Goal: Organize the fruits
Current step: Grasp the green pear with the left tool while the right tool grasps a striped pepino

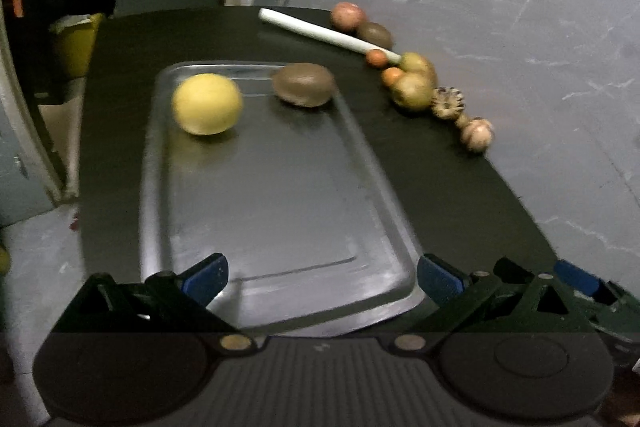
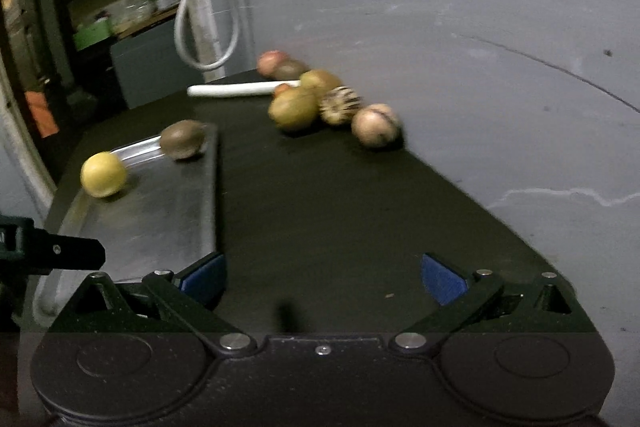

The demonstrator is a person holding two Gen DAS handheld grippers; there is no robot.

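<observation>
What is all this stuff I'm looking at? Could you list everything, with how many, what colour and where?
metal tray: 1, silver, on the dark table, left side.
yellow round fruit: 1, yellow, on the tray's far end.
brown fruit: 1, brown, on the tray's far end, beside the yellow one.
loose fruits: a cluster, exact count unclear, green-yellow, orange, pinkish, brown and striped, on the table against the wall.
white stick: 1, white, on the table's far end by the cluster.
dark table: 1, black.
white cable: 1, hanging in the background.
left tool: 1, black with blue pads, open above the tray's near end.
right tool: 1, same colours, open above bare table.
</observation>
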